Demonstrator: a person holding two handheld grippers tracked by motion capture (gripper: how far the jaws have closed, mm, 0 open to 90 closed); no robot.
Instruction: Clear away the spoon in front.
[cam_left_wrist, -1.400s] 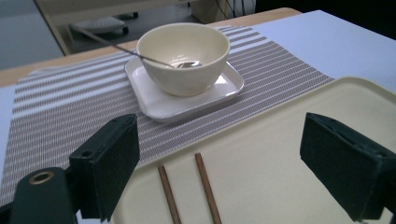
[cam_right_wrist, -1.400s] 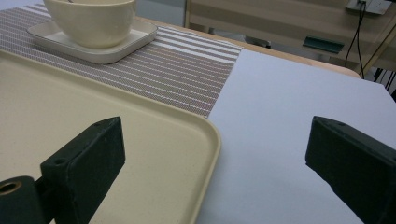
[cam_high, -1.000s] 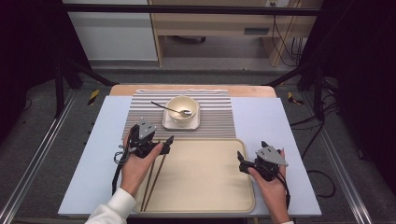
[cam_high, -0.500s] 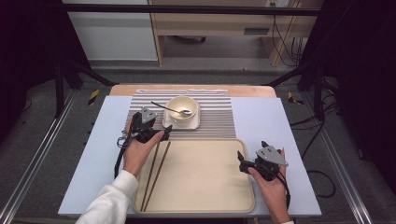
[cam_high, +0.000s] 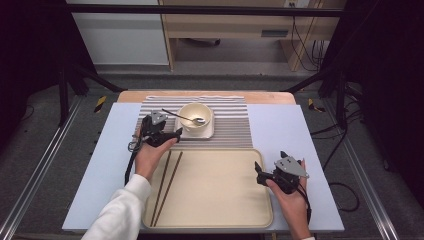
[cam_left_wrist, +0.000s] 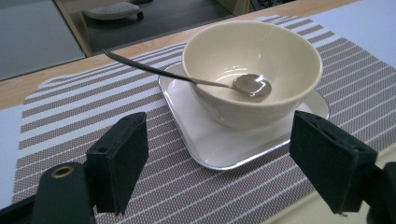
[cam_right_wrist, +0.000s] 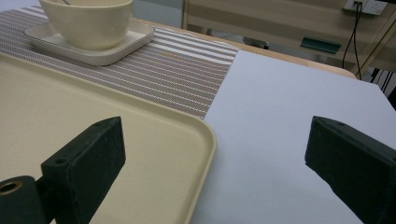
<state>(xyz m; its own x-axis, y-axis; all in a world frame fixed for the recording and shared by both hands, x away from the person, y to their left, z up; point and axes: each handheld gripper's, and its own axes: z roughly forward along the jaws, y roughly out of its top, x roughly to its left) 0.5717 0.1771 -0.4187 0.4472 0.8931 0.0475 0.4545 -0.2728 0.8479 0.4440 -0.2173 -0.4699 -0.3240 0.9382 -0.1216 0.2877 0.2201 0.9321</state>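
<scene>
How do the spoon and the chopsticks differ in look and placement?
The spoon is shiny metal and leans in the bowl; the chopsticks are dark, thin and lie flat on the tray. The spoon is single; the chopsticks are a pair. No claw touches either.

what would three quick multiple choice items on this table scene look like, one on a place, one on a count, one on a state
1. Where does the spoon lie?
A in the bowl
B on the tray
C on the bare table

2. How many chopsticks lie on the tray?
A one
B two
C four

3. How is the left gripper?
A shut on the spoon
B shut on the plate
C open, holding nothing

Answers:
1 A, its head rests inside the bowl, handle over the rim.
2 B, two dark sticks lie along the tray's left side.
3 C, its fingers stand apart before the plate, nothing between them.
</scene>
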